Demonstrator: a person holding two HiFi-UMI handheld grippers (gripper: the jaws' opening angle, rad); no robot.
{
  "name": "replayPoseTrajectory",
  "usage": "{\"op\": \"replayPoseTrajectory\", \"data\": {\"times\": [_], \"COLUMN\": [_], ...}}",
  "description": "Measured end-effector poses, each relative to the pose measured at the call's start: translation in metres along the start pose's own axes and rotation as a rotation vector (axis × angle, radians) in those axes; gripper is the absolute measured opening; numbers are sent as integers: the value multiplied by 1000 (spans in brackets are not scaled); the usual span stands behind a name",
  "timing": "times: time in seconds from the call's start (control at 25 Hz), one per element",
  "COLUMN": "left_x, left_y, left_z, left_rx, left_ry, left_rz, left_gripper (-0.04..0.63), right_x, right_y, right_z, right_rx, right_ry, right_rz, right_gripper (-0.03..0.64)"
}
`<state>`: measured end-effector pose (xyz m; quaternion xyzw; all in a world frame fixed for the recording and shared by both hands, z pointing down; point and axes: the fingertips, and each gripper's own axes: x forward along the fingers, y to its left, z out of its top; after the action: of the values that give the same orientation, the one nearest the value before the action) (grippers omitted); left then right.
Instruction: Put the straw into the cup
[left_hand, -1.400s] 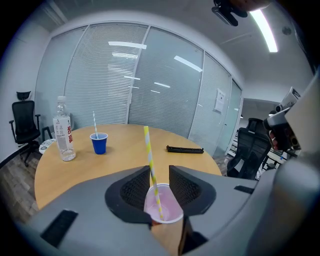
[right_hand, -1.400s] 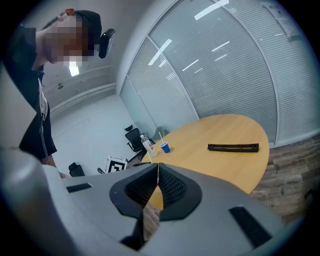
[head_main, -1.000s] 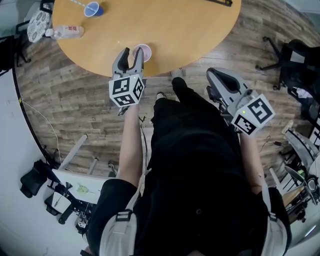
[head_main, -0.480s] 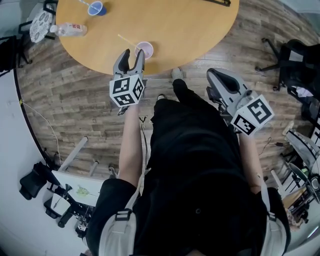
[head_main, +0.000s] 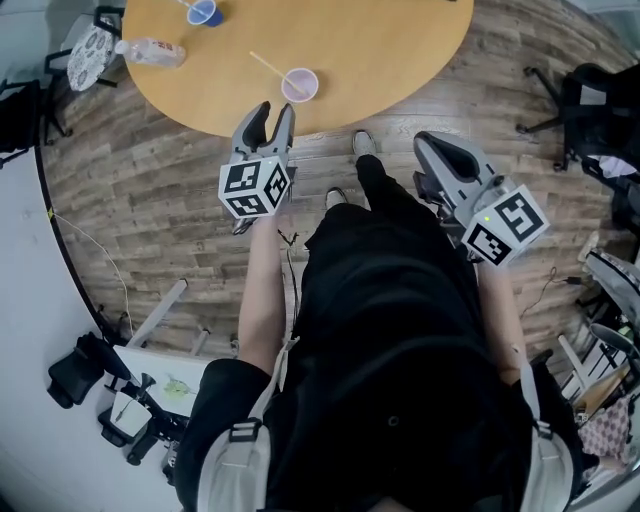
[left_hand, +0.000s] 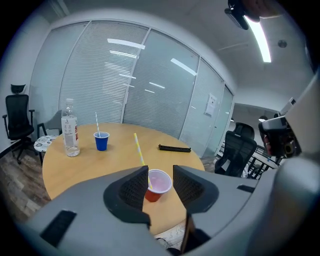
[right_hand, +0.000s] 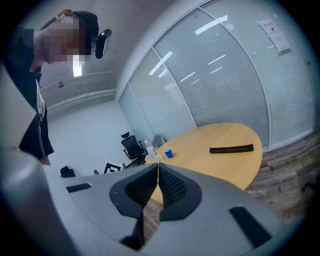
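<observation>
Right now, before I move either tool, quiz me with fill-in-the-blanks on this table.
The yellow straw sits in the near cup, which is ___ outside.
The far cup, beside the water bottle, is ___.
The tool with shut, empty jaws is the ___ one.
Missing words: red, blue, right.

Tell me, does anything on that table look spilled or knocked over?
Nothing stands out. The red cup and blue cup stand upright with straws in them, and the bottle is upright too.
</observation>
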<state>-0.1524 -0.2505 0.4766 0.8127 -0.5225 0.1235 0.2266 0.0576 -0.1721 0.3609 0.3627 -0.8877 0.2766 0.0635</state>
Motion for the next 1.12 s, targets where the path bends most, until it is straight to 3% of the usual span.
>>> {"op": "replayPoseTrajectory", "data": {"times": [0.32, 0.84, 1.12], "left_x": [-74, -217, -260], "left_y": [4, 25, 23], "left_z": [-16, -61, -86], "left_rx": [27, -18, -51], "left_ry": [-11, -48, -59], "left_rz": [-2, 38, -8], "left_gripper": [95, 35, 17], "right_x": [-10, -10, -25], "right_y": [63, 150, 176], "right_z": [-30, -78, -101], "right_rx": [-2, -10, -25], "right_ry": [-15, 0, 1], "right_rz": [3, 24, -37], "right_gripper": [18, 18, 18]}}
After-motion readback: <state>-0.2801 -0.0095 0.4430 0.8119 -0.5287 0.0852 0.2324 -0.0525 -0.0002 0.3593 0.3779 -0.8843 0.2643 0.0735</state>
